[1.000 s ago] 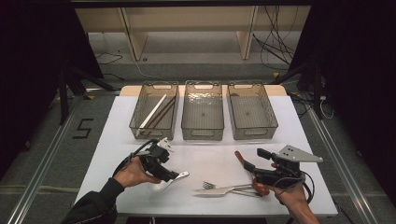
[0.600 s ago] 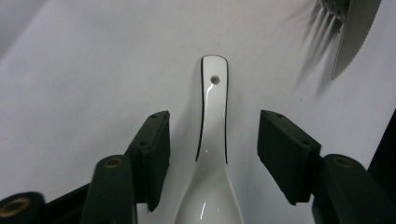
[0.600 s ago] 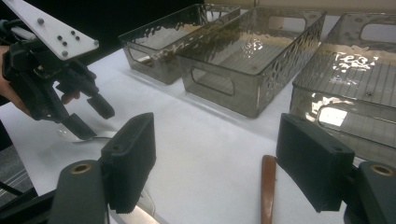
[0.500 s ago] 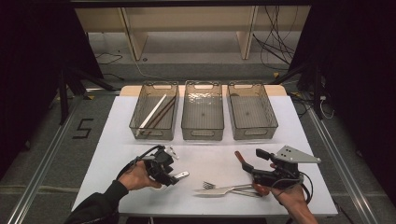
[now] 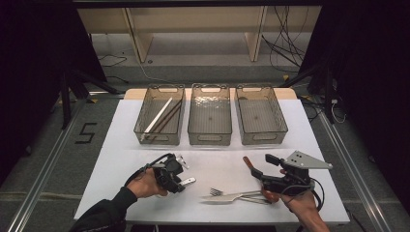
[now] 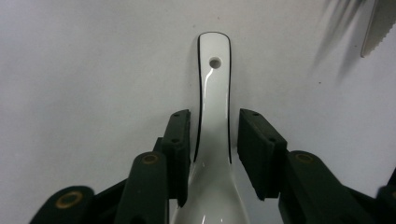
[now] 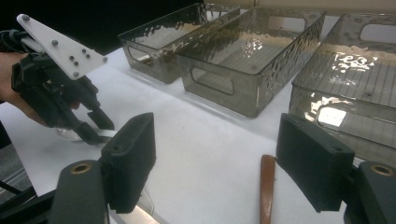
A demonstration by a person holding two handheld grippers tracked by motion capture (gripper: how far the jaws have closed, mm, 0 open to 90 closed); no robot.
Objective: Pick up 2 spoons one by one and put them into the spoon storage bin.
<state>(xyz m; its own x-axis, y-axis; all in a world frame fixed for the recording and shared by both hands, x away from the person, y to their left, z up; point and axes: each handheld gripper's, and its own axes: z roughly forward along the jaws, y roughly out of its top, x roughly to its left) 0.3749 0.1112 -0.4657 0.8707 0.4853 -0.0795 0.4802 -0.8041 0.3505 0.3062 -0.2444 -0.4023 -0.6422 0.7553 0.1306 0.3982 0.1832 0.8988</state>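
Note:
A white ceramic spoon (image 6: 214, 93) lies on the white table, handle pointing away in the left gripper view. My left gripper (image 6: 215, 126) straddles its handle; the jaws have just been closing, the left pad is against the handle and a thin gap remains at the right pad. From above, the left gripper (image 5: 180, 176) sits at the front left over the spoon (image 5: 189, 181). My right gripper (image 5: 263, 166) rests open at the front right, beside a brown wooden handle (image 7: 267, 186). The right gripper (image 7: 215, 154) looks toward the left gripper (image 7: 93, 130).
Three clear grey bins stand side by side at the back: the left bin (image 5: 159, 140) holds chopsticks (image 5: 158, 116), then the middle bin (image 5: 209, 140) and the right bin (image 5: 263, 140). A fork and knife (image 5: 232, 196) lie at the front between the hands.
The left hand has shifted slightly right and down onto the spoon, and its jaws have narrowed around the handle. The right hand has stayed put.

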